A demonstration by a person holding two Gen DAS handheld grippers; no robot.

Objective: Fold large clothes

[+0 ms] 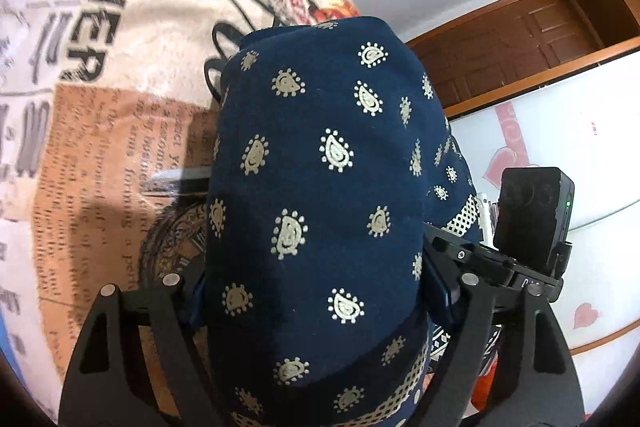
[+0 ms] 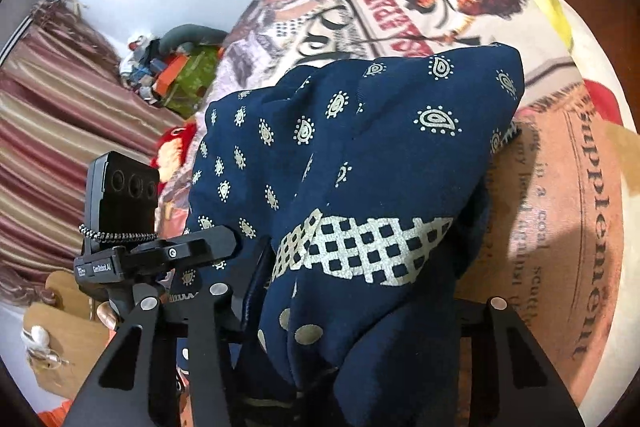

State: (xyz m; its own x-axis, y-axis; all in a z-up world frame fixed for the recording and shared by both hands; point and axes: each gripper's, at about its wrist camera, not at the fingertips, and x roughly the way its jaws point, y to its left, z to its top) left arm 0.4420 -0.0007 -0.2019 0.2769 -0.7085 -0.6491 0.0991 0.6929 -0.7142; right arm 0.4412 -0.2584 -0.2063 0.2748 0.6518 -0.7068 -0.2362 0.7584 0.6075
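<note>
A navy garment with cream paisley print (image 1: 320, 147) is bunched into a thick bundle over a newspaper-print bedspread (image 1: 100, 107). In the left wrist view the bundle fills the space between the fingers of my left gripper (image 1: 316, 227) and hides the fingertips; the jaws press on its sides. In the right wrist view the same garment (image 2: 360, 167), showing a cream checkered band (image 2: 360, 251), lies bunched in my right gripper (image 2: 352, 267). Its left finger (image 2: 250, 279) presses the cloth and the other finger is covered by fabric.
A black camera box (image 1: 532, 219) sits beside the left gripper's fingers, and another (image 2: 120, 203) beside the right's. A wooden door (image 1: 500, 47) and a white wardrobe with pink hearts (image 1: 560, 147) stand behind. A striped curtain (image 2: 60, 131) and piled toys (image 2: 172, 75) are at the bed's far side.
</note>
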